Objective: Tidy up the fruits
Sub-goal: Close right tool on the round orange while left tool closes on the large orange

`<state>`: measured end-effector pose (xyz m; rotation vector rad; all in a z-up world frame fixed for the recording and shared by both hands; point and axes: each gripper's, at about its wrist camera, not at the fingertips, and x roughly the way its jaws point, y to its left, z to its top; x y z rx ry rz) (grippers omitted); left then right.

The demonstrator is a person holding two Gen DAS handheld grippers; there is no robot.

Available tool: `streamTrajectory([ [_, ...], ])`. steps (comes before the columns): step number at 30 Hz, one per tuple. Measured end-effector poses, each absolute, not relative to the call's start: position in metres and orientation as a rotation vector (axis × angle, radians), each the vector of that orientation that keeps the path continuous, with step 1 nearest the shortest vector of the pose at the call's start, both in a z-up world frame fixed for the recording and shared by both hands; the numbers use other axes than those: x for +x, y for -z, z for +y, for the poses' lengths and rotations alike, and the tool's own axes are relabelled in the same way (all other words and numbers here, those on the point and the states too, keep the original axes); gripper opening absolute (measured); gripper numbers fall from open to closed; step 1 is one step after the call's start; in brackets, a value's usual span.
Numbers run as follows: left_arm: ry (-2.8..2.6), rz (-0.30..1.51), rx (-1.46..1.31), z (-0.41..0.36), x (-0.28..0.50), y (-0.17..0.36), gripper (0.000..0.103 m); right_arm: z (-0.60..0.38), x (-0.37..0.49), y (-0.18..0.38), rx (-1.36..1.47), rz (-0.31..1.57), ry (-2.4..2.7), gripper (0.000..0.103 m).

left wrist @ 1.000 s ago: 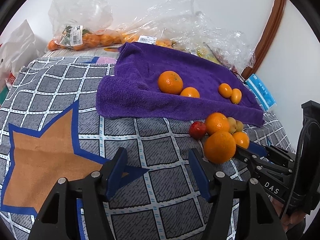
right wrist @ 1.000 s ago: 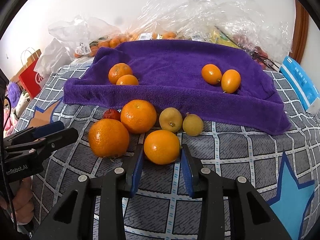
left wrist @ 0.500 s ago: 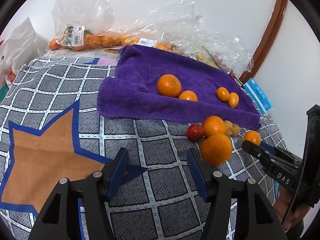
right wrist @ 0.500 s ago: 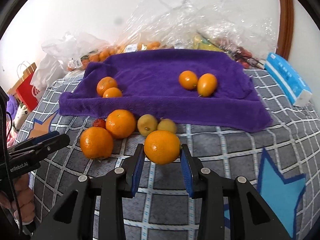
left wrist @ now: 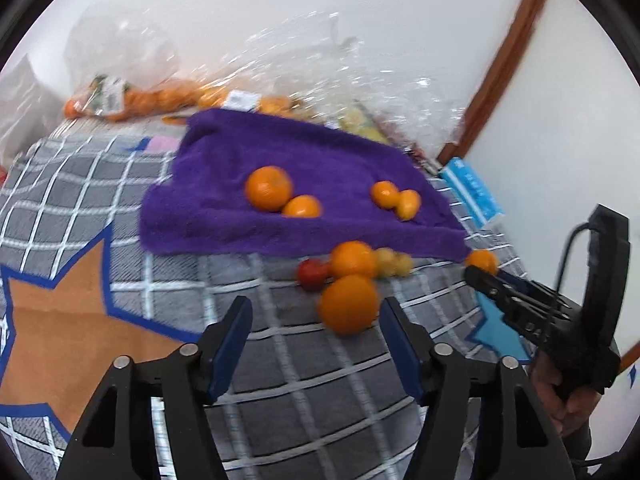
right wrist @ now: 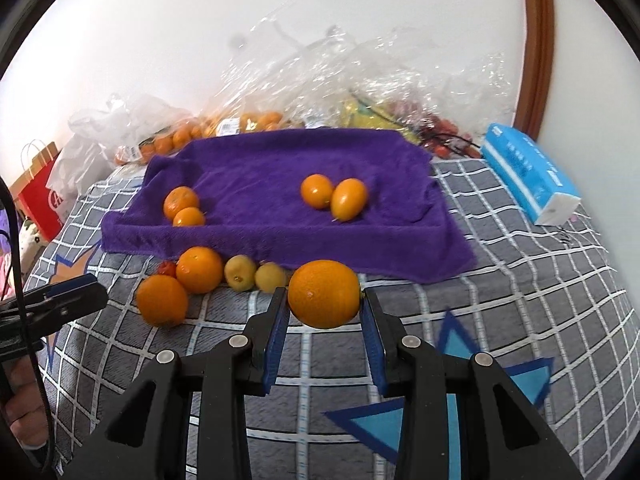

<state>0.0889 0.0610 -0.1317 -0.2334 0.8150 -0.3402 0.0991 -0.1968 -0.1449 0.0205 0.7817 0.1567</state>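
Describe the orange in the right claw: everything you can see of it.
The orange is round, bright, with dimpled, glossy peel and a small dark speck near its middle; no stem or leaf shows. The right claw is shut on it, one blue pad pressing each side at mid-height. It looks lifted off the checked cloth, in front of the purple towel. Nothing else touches it. In the left view it peeks above the claw tip.

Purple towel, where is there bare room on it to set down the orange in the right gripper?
The purple towel is bare in the middle, between the left orange pair and the right pair, and along its back. The front edge is crowded by loose fruit.
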Motion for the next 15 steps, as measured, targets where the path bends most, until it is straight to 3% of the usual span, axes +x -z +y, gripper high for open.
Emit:
streamTrajectory([
  [15, 0.360, 0.908, -0.179, 0.018, 0.111, 0.153, 0.065, -0.233, 0.106, 0.150, 0.074, 0.811, -0.090, 0.036],
])
